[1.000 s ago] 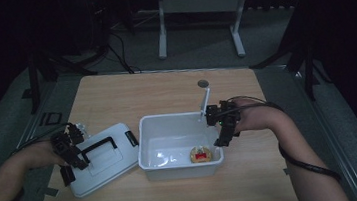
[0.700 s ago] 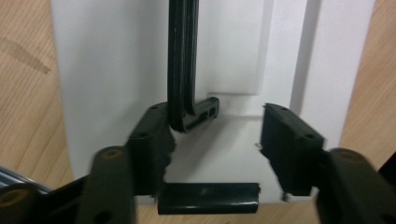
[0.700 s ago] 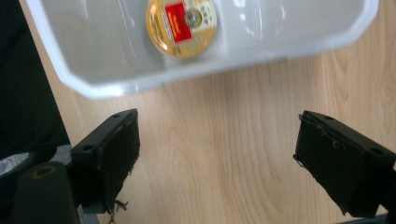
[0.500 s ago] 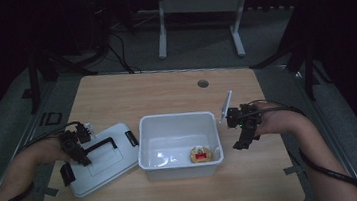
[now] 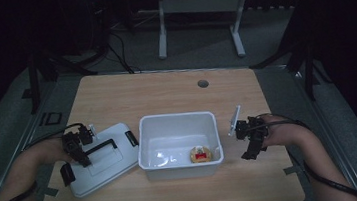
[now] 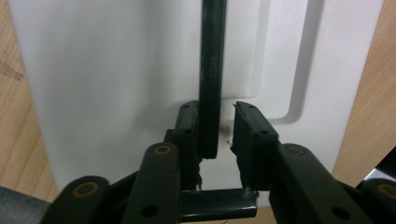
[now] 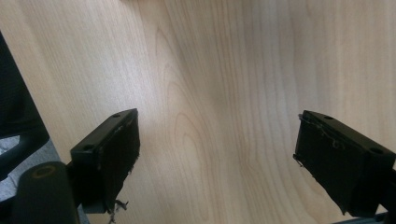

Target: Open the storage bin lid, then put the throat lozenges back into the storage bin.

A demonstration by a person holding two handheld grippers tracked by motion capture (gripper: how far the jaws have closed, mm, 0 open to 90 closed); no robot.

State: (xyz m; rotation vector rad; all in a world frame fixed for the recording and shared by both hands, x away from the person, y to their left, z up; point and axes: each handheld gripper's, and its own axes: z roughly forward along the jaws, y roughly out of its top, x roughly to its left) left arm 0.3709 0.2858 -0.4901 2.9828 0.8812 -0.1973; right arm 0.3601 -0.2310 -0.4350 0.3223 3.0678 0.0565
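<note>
A white lid (image 5: 107,163) with a black handle (image 5: 98,148) lies flat on the table, left of an open white bin (image 5: 175,117). My left gripper (image 5: 79,153) stands over the lid, its jaws astride the handle (image 6: 211,56). In the left gripper view its (image 6: 215,109) jaws have just been closing. One pad touches the handle and a narrow gap shows at the other. A small round yellow and red item (image 5: 200,154) lies in the bin. My right gripper (image 5: 249,151) hangs low over bare wood to the right of the bin, open (image 7: 217,121) and empty.
The wooden table (image 5: 165,92) has a round cable hole (image 5: 203,84) near its far edge. Black latches (image 5: 131,138) sit on the lid's ends. Beyond the table stand a desk frame and cables on the dim floor.
My right gripper has drawn away from the bin's right wall, moving right and down toward the tabletop. The left gripper has stayed over the lid and its jaws have narrowed around the handle.
</note>
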